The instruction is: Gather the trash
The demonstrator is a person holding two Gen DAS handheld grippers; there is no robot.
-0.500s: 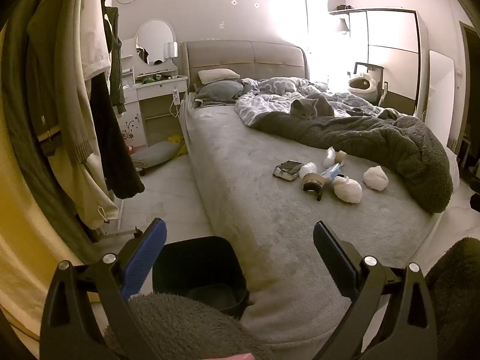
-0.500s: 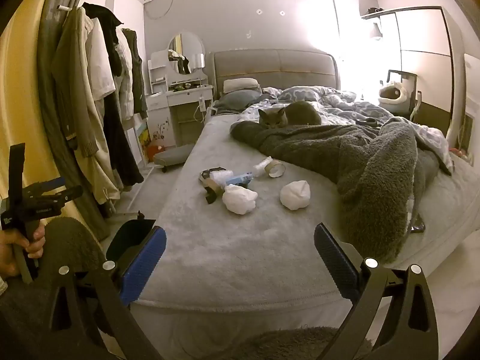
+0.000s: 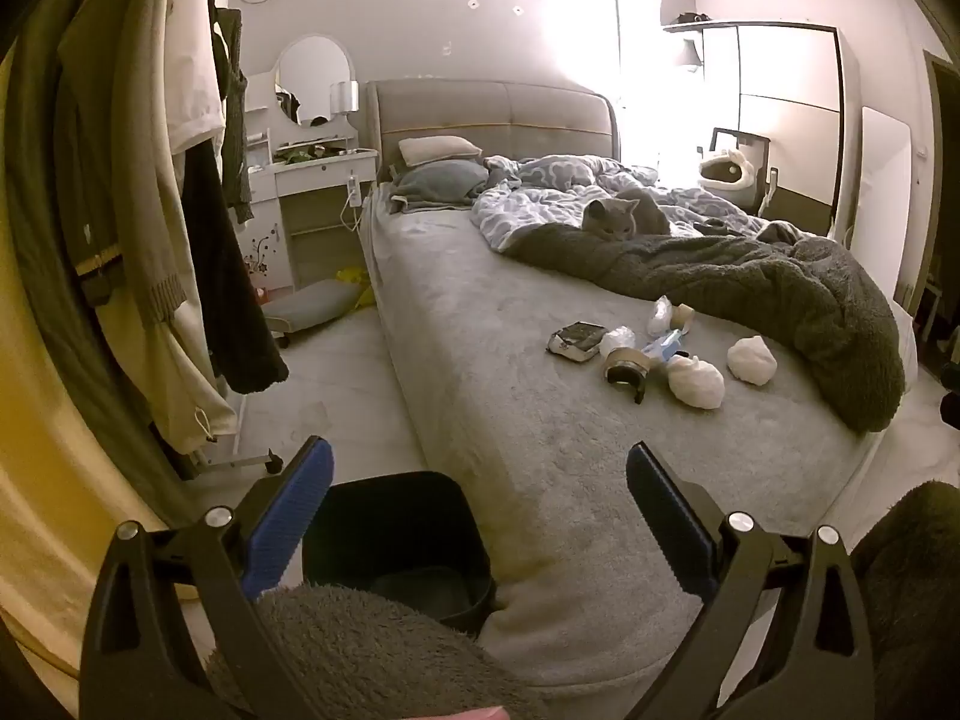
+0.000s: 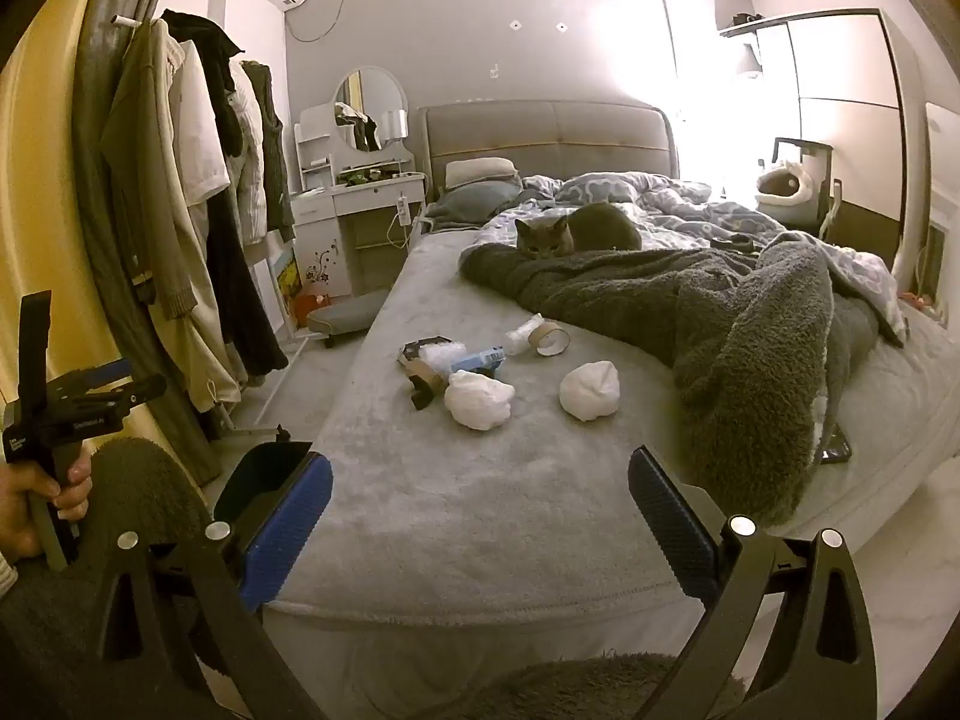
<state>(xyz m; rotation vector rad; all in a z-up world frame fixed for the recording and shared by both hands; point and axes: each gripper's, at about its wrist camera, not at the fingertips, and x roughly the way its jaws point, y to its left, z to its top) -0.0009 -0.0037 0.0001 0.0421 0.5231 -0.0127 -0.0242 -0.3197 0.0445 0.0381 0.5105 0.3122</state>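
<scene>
Trash lies in a cluster on the grey bed [image 4: 480,510]: two crumpled white paper balls [image 4: 478,399] [image 4: 589,390], a tape roll [image 4: 551,339], a blue wrapper [image 4: 480,362], a dark packet [image 4: 420,351] and a black piece [image 4: 422,393]. The same cluster shows in the left wrist view, with a paper ball [image 3: 696,381] and a packet [image 3: 576,341]. A black trash bin [image 3: 396,534] stands on the floor at the bed's near corner. My left gripper [image 3: 480,504] is open and empty above the bin. My right gripper [image 4: 480,510] is open and empty over the bed's foot.
A grey cat [image 4: 570,234] lies on a dark fleece blanket [image 4: 750,324] beyond the trash. A clothes rack with coats [image 4: 198,228] stands at the left. A white vanity [image 4: 360,204] and a low cushion stool [image 4: 345,315] sit by the headboard.
</scene>
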